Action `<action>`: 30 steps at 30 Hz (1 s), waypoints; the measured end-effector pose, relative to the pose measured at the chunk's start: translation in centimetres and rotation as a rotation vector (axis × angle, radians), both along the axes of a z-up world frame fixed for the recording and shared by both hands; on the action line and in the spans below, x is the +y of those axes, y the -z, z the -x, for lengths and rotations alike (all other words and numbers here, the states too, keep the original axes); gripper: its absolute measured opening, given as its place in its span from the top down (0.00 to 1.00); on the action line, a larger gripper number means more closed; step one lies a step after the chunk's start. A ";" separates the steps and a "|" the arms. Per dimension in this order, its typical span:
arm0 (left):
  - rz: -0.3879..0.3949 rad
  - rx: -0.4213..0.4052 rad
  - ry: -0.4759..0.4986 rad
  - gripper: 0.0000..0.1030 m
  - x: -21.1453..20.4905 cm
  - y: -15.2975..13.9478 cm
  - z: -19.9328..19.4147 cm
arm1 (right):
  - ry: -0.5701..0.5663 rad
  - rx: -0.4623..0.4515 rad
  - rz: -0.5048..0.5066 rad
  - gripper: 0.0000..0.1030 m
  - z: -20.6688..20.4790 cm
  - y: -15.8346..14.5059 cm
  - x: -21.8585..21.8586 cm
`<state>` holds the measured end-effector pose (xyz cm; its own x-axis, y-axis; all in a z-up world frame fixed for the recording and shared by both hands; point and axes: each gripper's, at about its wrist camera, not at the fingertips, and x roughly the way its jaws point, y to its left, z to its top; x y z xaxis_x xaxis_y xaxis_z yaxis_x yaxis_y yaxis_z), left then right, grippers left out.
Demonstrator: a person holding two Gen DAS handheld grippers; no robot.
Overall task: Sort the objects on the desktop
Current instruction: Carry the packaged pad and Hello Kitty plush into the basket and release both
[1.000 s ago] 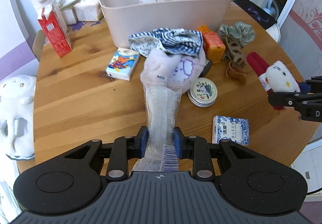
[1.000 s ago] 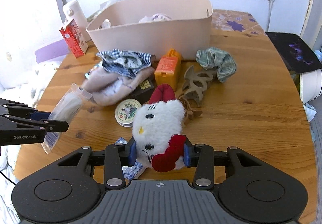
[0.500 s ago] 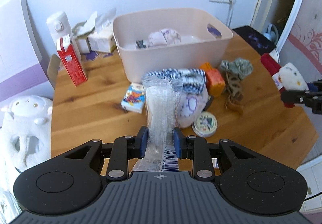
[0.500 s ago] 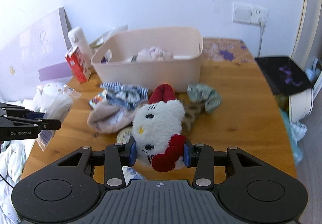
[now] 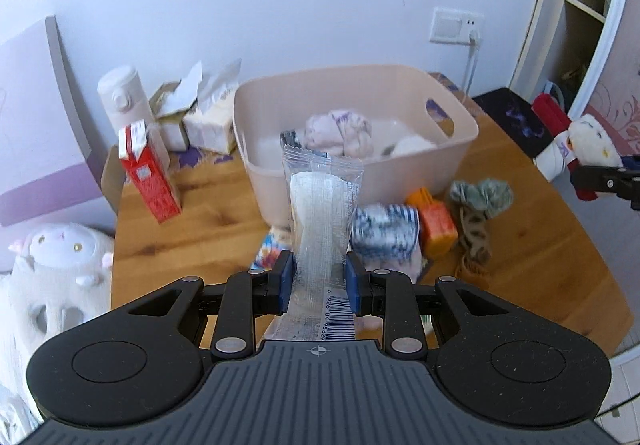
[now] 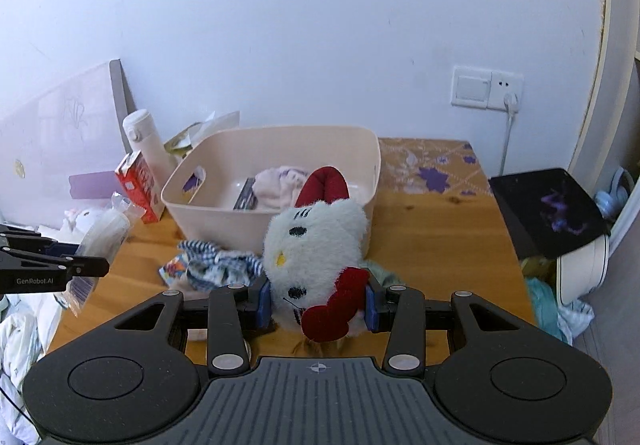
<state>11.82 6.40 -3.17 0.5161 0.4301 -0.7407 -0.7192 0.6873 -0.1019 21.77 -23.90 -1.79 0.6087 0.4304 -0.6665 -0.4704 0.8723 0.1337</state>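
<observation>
Two tools grip a clear packet (image 5: pixel 320 221) and a plush cat (image 6: pixel 316 249) before a pink bin (image 6: pixel 224 221) holding socks (image 6: pixel 280 187).

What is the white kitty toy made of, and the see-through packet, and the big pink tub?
The kitty toy looks like soft plush fabric: its white surface is fuzzy, with red cloth parts. The packet seems thin clear plastic film: glossy, crinkled, see-through, with a printed barcode. The tub looks like smooth, matt moulded plastic, with a cut-out handle in its wall.
</observation>
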 end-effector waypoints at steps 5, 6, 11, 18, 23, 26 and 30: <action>-0.032 -0.019 -0.024 0.74 1.6 -1.1 -1.7 | -0.008 -0.011 -0.002 0.61 -2.0 -0.3 0.4; -0.039 -0.022 -0.027 0.74 2.0 -1.3 -2.1 | -0.010 -0.013 -0.002 0.61 -2.3 -0.4 0.5; -0.053 -0.040 -0.061 0.74 4.2 -2.1 -4.2 | -0.026 -0.030 0.005 0.61 -4.5 -0.7 1.3; -0.046 -0.034 -0.092 0.74 7.1 -1.6 -7.2 | -0.024 -0.047 0.017 0.61 -7.7 -0.5 2.8; -0.052 -0.020 -0.123 0.74 9.5 -0.9 -9.3 | -0.025 -0.033 0.004 0.61 -10.5 0.3 3.4; -0.047 -0.010 -0.144 0.74 10.9 -0.4 -10.5 | -0.029 -0.020 0.006 0.61 -12.2 1.0 3.9; -0.051 0.020 -0.168 0.74 12.3 0.4 -12.0 | -0.048 -0.012 0.021 0.61 -14.1 2.0 4.9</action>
